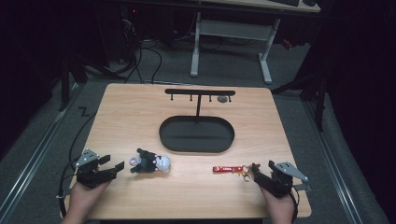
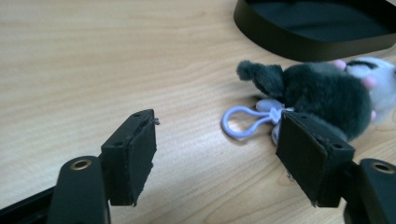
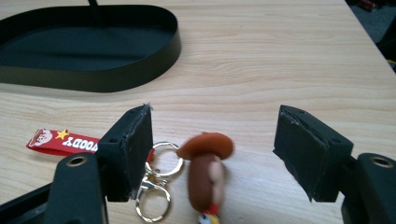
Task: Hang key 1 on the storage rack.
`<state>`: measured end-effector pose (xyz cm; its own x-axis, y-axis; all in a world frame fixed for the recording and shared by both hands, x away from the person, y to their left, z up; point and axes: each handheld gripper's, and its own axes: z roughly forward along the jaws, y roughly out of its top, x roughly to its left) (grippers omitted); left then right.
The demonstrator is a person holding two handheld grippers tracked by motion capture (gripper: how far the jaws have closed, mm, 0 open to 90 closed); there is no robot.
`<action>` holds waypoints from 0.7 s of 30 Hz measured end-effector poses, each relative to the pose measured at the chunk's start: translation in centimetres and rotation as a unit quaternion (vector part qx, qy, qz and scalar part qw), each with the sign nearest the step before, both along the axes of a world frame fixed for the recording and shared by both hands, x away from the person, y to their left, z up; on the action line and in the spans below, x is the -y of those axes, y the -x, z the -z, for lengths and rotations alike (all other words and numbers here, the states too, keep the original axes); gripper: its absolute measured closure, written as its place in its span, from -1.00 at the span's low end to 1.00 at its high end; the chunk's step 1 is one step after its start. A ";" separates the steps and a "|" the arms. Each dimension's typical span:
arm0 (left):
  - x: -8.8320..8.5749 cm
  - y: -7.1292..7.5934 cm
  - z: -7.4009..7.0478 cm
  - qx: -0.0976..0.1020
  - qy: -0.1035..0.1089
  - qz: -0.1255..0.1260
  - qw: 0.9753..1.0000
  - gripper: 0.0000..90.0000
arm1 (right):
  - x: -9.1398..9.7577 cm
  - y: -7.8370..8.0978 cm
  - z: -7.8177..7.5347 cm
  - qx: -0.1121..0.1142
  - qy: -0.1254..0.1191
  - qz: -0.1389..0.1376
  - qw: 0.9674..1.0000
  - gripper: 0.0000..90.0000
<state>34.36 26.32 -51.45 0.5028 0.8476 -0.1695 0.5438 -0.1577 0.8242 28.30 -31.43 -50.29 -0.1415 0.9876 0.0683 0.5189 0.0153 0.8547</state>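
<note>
Two keychains are lying on the near half of the tabletop (image 1: 140, 116), in front of a black stand with a hook bar (image 1: 200, 92) and an oval tray base (image 1: 196, 134).

The left claw (image 1: 113, 169) is standing wide with nothing between its jaws. The plush keychain (image 1: 152, 162) is lying just to its right, long axis running left to right, with its pale clip loop (image 2: 240, 122) at the end nearest the claw. In the left gripper view that loop is sitting ahead and right of centre, just off the right jaw, so the claw probably needs to shift rightward before closing.

The right claw (image 1: 256, 173) is also standing open, gripping nothing. The Woody keychain (image 1: 229, 169) is stretching leftward from it: red strap (image 3: 63, 141) farthest left, metal rings (image 3: 156, 179) by the left jaw, and the figure (image 3: 208, 172) lying between the jaws but untouched by the pads.

Each hand is nearer its own keychain; the right looks closer to a grasp.
</note>
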 end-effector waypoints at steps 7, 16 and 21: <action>0.2 0.0 -0.1 0.008 -0.006 0.005 1.000 -0.34 | -1.3 -0.1 0.3 -0.003 0.021 -0.015 1.000 -0.41; 0.8 0.0 0.1 0.017 -0.027 0.014 0.999 -0.34 | -1.8 0.2 -0.2 0.017 0.025 -0.020 0.999 -0.48; 1.2 0.1 0.2 0.021 -0.035 0.019 0.999 -0.34 | -1.9 -0.1 -0.1 0.015 0.024 -0.027 0.999 -0.48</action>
<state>34.27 25.12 -51.64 0.5397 0.8372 -0.0882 0.5012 -0.2354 0.8327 28.44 -29.55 -50.23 -0.1962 0.9804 0.0152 0.4902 0.0846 0.8675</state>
